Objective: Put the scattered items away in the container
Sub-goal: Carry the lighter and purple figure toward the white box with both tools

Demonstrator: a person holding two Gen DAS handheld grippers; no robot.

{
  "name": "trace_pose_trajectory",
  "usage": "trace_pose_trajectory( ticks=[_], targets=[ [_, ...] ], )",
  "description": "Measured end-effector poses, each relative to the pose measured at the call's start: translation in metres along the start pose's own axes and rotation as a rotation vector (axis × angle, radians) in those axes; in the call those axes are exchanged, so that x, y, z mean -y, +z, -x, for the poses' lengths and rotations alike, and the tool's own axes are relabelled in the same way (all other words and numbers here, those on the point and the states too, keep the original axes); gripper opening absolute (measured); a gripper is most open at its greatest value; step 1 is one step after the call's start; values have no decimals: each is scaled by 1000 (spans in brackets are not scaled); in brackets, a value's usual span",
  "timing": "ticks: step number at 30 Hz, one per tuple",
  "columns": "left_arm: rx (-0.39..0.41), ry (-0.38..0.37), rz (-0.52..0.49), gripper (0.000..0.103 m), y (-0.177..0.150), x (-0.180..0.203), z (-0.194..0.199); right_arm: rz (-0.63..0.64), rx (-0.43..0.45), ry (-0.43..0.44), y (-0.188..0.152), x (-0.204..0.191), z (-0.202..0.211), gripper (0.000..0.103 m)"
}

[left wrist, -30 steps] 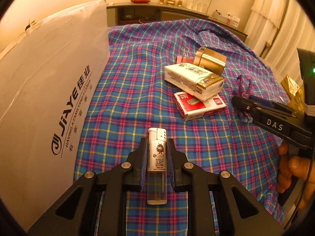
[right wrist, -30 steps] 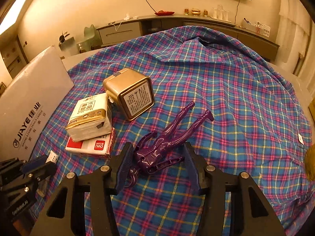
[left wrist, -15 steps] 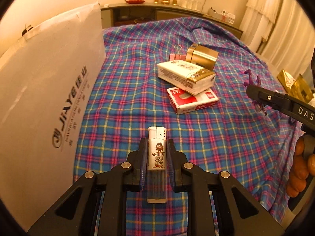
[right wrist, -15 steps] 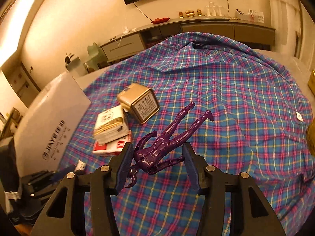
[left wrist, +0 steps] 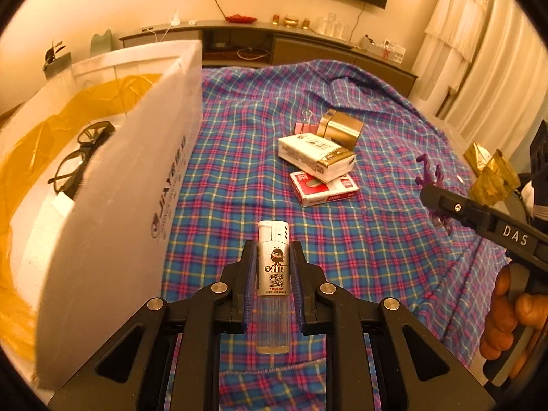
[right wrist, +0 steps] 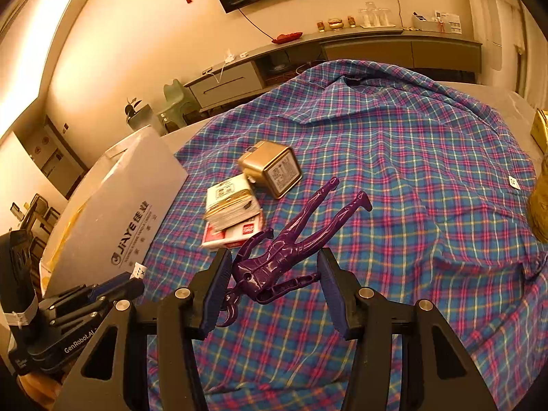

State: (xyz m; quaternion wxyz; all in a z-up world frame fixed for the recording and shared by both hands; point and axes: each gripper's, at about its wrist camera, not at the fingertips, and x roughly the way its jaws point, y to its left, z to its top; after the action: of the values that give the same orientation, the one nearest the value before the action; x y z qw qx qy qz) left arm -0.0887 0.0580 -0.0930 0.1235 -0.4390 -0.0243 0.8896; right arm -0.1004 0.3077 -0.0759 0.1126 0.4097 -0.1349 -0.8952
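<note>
At my nine o'clock stands the white container, its near wall toward me, glasses already lying inside on yellow plastic. My left gripper is clamped on the lighter across its narrow sides, cap pointing to twelve, so I judge it can tip over that wall cleanly; the wall itself is what I must clear.

Toward one o'clock, well apart on the plaid cloth, wait a white pack lying on a red staple box, a gold tin just behind them and a binder clip beside it.

At three o'clock my right gripper pinches the purple figurine by the torso and arms, legs sticking out to one o'clock. They could snag the rim. Gold packets sit at the far right edge.
</note>
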Motion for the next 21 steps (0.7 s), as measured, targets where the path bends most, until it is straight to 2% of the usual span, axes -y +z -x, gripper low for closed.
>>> trace_pose_trajectory(
  ticks=[21],
  targets=[
    [91,-40,25,19,-17,-16,72,90,21,36,-16,-64,40,53]
  ],
)
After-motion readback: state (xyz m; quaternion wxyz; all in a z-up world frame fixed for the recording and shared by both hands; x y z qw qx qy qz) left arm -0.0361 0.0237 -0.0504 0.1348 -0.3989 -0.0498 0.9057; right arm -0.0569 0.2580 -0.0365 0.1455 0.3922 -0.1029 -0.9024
